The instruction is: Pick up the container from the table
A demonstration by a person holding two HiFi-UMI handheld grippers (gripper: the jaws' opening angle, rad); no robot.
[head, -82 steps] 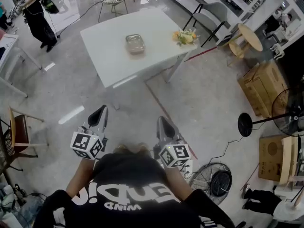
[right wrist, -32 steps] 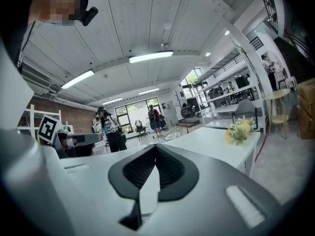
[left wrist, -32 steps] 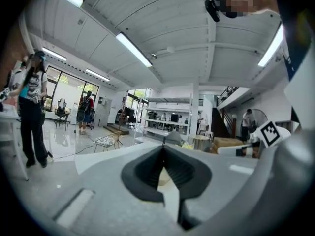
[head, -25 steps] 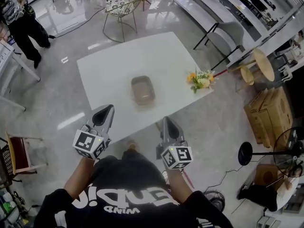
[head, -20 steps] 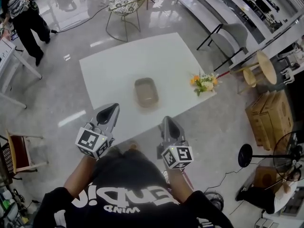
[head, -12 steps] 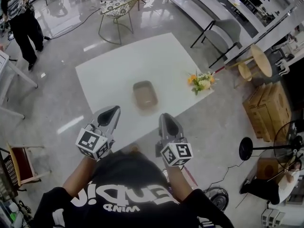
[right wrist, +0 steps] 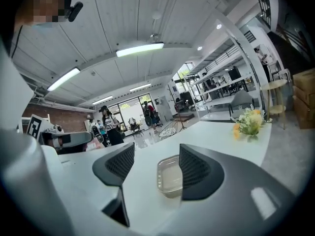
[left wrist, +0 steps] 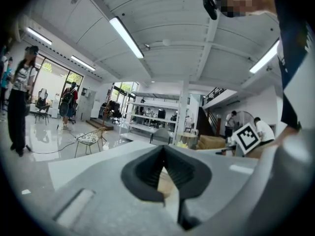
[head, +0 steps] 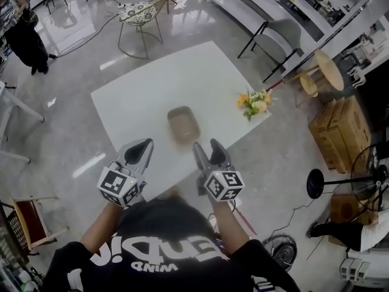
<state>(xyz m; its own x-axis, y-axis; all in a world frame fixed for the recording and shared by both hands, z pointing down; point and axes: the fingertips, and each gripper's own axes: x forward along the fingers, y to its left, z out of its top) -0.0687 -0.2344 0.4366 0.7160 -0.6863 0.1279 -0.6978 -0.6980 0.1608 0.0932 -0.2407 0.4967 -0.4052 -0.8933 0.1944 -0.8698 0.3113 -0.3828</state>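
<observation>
A shallow clear container sits near the middle of the white table. In the right gripper view the container lies on the table just ahead, apart from the pads. My right gripper hovers over the table's near edge, and its jaws are opening with nothing pressed between them. My left gripper hangs over the near edge to the left of the container. The left gripper has its tips together, with only a beige sliver of the container showing through the gap below them.
A bunch of orange and yellow flowers stands at the table's right corner. A wire chair stands beyond the far edge. Cardboard boxes and a floor fan are on the right. A person stands at far left.
Both grippers have come forward over the table's near edge, closer to the container. The right jaws, shut before, have spread apart. The left jaws stay together.
</observation>
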